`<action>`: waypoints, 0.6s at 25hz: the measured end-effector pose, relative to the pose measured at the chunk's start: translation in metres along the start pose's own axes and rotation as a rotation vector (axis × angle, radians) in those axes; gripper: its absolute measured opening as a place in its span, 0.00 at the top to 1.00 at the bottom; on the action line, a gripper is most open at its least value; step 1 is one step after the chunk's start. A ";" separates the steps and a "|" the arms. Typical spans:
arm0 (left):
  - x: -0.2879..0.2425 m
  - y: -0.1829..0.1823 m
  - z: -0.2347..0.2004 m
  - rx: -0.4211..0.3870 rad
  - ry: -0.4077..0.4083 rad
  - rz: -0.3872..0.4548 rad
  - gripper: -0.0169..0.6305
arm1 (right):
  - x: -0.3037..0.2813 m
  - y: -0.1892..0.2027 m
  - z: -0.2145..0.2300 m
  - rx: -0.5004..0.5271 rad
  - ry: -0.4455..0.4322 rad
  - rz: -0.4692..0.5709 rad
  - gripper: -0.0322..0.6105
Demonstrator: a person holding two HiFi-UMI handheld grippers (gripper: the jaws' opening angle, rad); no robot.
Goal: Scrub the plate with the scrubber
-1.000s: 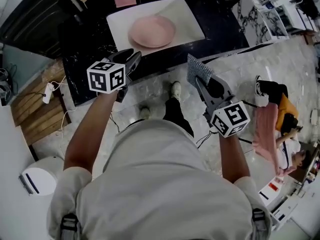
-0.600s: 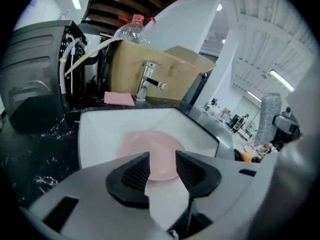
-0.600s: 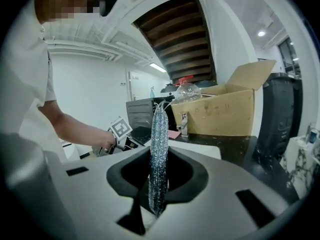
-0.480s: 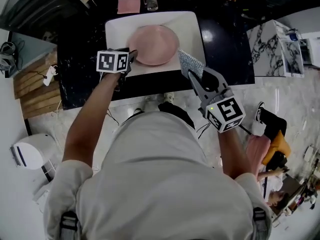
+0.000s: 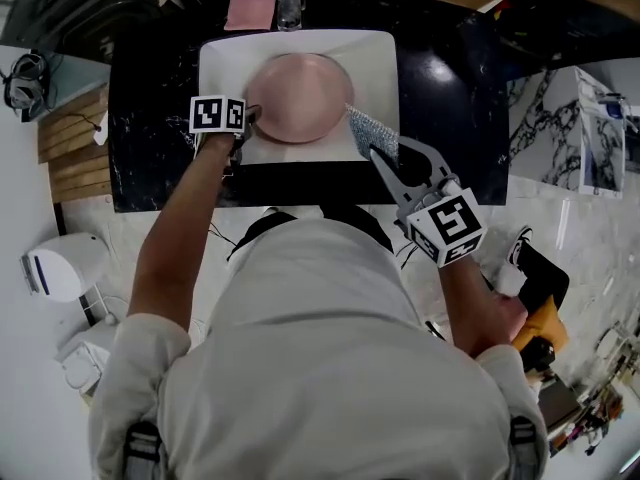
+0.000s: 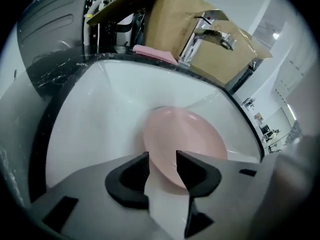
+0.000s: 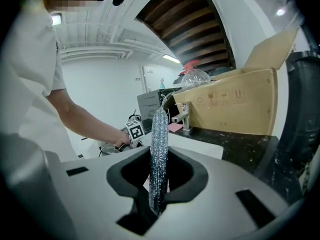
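Left gripper (image 6: 162, 165) (image 5: 250, 118): jaws apart and opening. The near rim of the pink plate (image 6: 192, 136) (image 5: 296, 96) shows in the gap between them, and the pads are not pressing on it. The plate lies flat in the white sink (image 6: 95, 109) (image 5: 215, 60), about the middle of the basin. The left jaws come in at the plate's left edge in the head view.

Right gripper (image 7: 159, 159) (image 5: 386, 158): jaws closed on the scrubber (image 7: 160, 149) (image 5: 372, 131), a flat silver glittery pad held edge-on. It stands up out of the jaws. In the head view the scrubber is over the sink's right front part, just beside the plate's right rim. Cannot tell if it touches the plate.

The sink is set in a black marbled desk (image 5: 450, 88) (image 7: 240, 139). A chrome faucet (image 6: 212, 34) (image 7: 182, 115) stands at the back of the sink, with a pink cloth (image 5: 250, 12) (image 6: 155, 54) to its left on the desk. An open cardboard box (image 6: 175, 19) (image 7: 235, 101) stands behind the faucet.

Writing: the box side has small printed symbols in the right gripper view, too small to read. Each gripper's cube carries black-and-white square markers, no text. No brand is legible on the plate or scrubber.
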State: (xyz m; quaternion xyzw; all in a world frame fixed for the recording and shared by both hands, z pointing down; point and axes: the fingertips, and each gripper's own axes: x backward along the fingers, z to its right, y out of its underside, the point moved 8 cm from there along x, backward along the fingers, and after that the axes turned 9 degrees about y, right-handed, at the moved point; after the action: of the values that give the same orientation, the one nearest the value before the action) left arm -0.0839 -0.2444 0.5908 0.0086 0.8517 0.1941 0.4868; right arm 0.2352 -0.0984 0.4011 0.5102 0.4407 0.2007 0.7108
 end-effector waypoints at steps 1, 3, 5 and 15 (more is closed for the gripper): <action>-0.003 0.001 -0.002 0.012 -0.013 -0.006 0.71 | -0.001 0.002 0.004 0.001 -0.012 -0.005 0.83; -0.008 0.003 -0.006 0.031 -0.039 -0.018 0.71 | -0.001 0.005 0.011 0.002 -0.034 -0.015 0.83; -0.014 0.004 -0.008 0.049 -0.052 -0.031 0.71 | -0.002 0.007 0.019 0.003 -0.046 -0.023 0.83; -0.041 0.007 -0.018 0.154 -0.064 -0.062 0.75 | -0.006 0.016 0.050 -0.024 -0.076 -0.044 0.83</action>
State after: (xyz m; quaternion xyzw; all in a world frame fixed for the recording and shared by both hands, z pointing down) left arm -0.0781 -0.2520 0.6349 0.0261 0.8479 0.1123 0.5175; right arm 0.2768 -0.1239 0.4223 0.4988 0.4222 0.1708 0.7374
